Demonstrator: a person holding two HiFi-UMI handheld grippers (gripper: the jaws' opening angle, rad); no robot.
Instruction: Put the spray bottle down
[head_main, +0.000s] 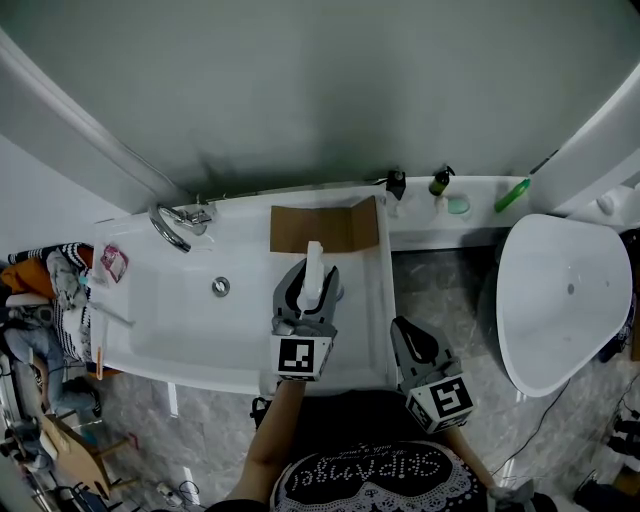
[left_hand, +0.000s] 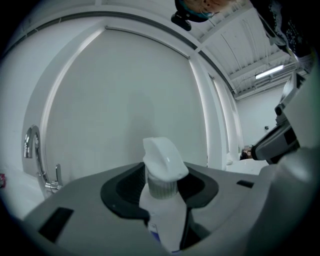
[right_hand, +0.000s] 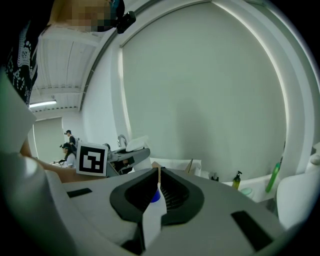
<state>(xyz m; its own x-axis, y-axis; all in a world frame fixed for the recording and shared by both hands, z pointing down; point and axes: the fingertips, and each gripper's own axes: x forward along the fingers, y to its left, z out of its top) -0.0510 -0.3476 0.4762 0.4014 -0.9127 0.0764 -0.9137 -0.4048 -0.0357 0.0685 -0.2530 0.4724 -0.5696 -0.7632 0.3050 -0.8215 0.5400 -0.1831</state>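
The spray bottle (head_main: 314, 258) is white. It is up in the air over the right end of the bathtub (head_main: 170, 325), standing up with its spray head on top. The left tongs (head_main: 312, 280) are grasping it, one side pressed on each side of its body. Just past the bottle, a piece of brown cardboard (head_main: 322, 228) lies across the tub. The drain (head_main: 221, 286) is near the middle of the tub. The shiny tap (head_main: 172, 225) is at the far left end.

The right tongs (head_main: 403, 330) are clenched together, beside the tub's right edge and over the grey floor (head_main: 450, 285). A dark pump bottle (head_main: 440, 182) and a green bottle (head_main: 511, 195) are on the white ledge behind. A big white bowl (head_main: 560, 300) is at the right.
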